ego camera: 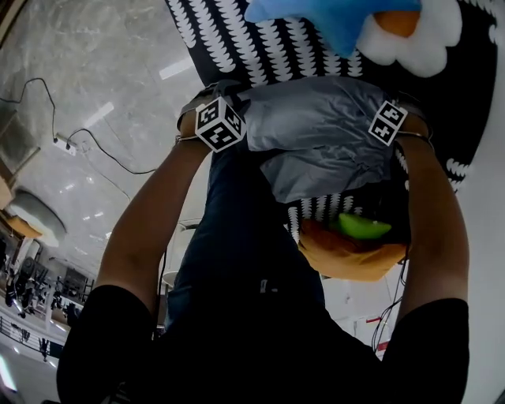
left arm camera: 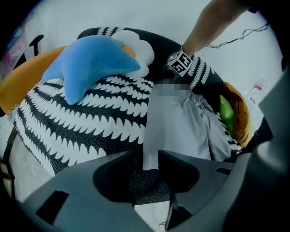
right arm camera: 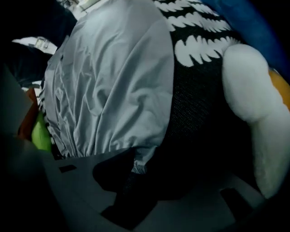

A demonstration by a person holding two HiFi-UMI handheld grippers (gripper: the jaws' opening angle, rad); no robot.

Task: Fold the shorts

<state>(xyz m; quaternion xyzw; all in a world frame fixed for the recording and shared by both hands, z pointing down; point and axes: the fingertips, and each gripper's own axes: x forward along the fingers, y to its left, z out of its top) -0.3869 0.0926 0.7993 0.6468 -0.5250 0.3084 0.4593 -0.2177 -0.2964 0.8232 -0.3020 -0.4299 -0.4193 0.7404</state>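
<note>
Beyond the shorts (ego camera: 316, 138), a blue plush (ego camera: 331, 20) and an egg plush (ego camera: 418, 35) crowd the far side, the egg plush near the shorts' right corner. A burger plush (ego camera: 355, 245) blocks the side nearest the person, just beside the shorts. Left of the shorts the cover (ego camera: 260, 47) lies bare, giving open passage; the shorts' top lies uncovered
</note>
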